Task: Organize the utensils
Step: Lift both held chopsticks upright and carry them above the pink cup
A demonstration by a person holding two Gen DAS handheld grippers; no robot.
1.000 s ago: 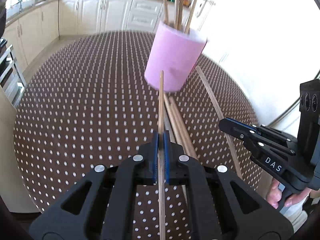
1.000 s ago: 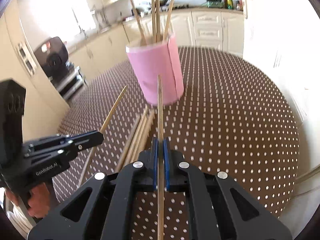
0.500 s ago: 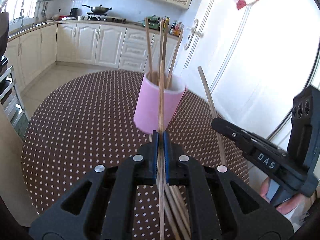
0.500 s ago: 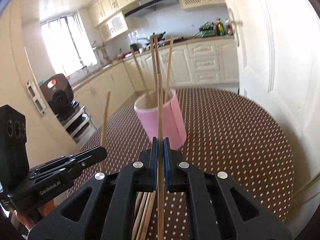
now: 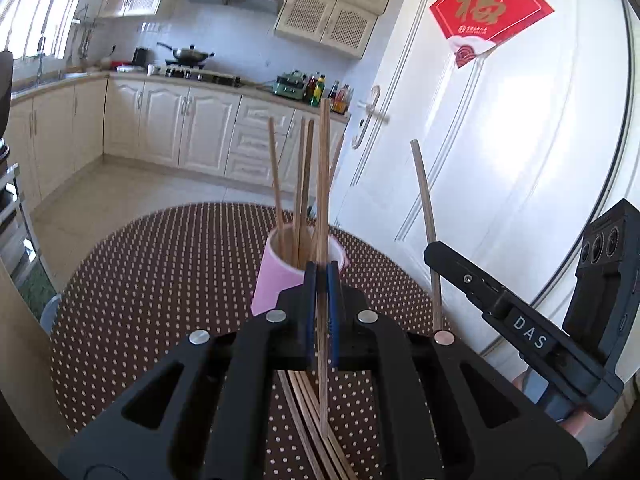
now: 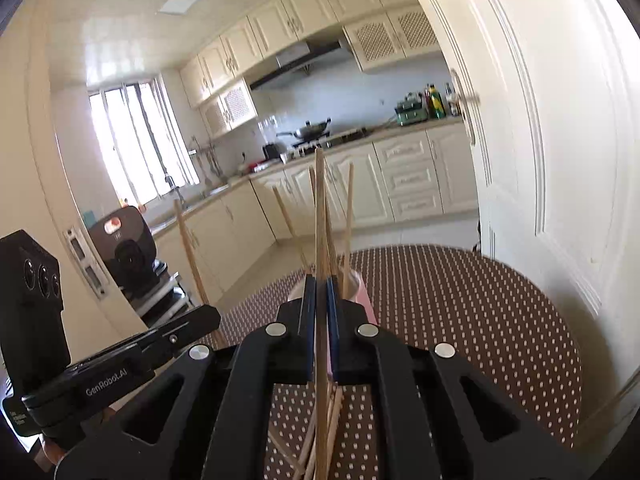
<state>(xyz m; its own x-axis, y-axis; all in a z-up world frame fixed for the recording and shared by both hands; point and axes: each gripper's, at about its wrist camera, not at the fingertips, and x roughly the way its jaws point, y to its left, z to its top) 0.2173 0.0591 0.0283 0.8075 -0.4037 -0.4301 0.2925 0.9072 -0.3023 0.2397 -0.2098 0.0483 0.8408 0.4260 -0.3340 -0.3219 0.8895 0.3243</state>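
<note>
Left wrist view first: we have our left gripper (image 5: 321,280) clenched on a single wooden chopstick (image 5: 322,184), jaws pinched tight on its shaft, and it stands nearly upright, tip high above the pink cup (image 5: 276,286). The pink cup sits on the brown dotted table (image 5: 160,280) toward its far edge, just beyond our jaws, with several chopsticks already standing inside it. Below us, a loose bundle of chopsticks (image 5: 308,412) lies flat on the table near the near edge. Off to the right we spot our right gripper (image 5: 434,252), also gripping a chopstick (image 5: 424,208) that rises steeply, leaning a touch left.

Over to the right wrist view: our right gripper (image 6: 321,284) is squeezed shut on its chopstick (image 6: 319,208), again close to vertical. The pink cup (image 6: 366,292) peeks out right behind the jaws, mostly hidden, sticks poking up from it. More chopsticks on the table (image 6: 332,412) lie beneath us. At the left, our left gripper (image 6: 212,316) shows up with its own chopstick (image 6: 190,248) held tilted upward; from this side we cannot tell how its jaws stand.
</note>
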